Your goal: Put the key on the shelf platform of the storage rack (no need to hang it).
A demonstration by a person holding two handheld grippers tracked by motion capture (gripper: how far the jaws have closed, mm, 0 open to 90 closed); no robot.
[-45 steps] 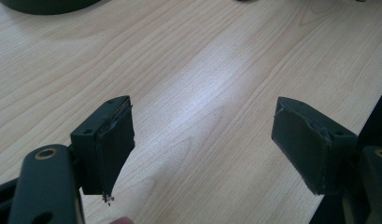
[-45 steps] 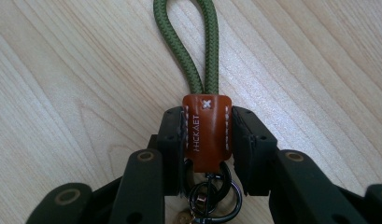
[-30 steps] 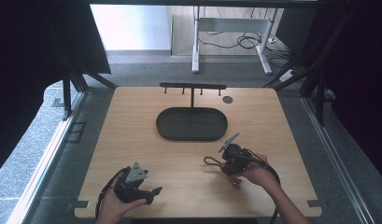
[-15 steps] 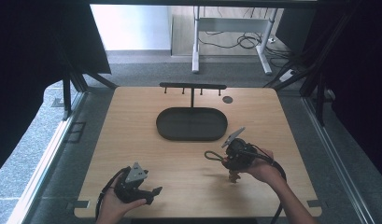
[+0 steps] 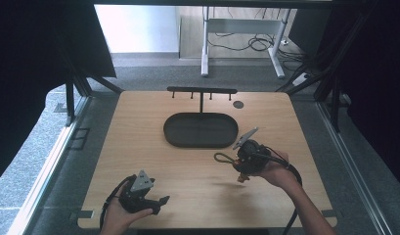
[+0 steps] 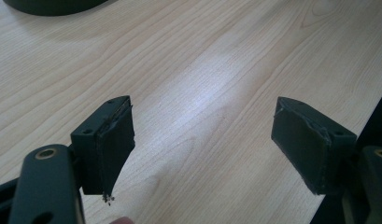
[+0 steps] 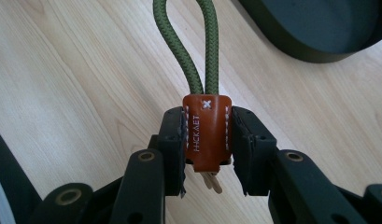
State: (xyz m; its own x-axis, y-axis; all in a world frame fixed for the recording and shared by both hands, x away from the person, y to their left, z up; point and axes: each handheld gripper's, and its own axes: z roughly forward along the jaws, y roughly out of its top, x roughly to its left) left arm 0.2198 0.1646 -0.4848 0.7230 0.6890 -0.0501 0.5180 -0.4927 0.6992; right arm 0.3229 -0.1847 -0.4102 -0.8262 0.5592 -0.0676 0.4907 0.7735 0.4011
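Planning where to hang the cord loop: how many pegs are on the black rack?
4, hanging under the rack's bar at the table's far edge: one near its left end, two around the post, one near its right end. They are small.

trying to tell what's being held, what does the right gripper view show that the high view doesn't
The right gripper view shows the right gripper shut on a brown leather tab with white stitching and lettering, joining a green cord loop. The high view adds the hook rack and the left gripper near the table's front edge. Both show the cord, the dark oval tray and the wooden table.
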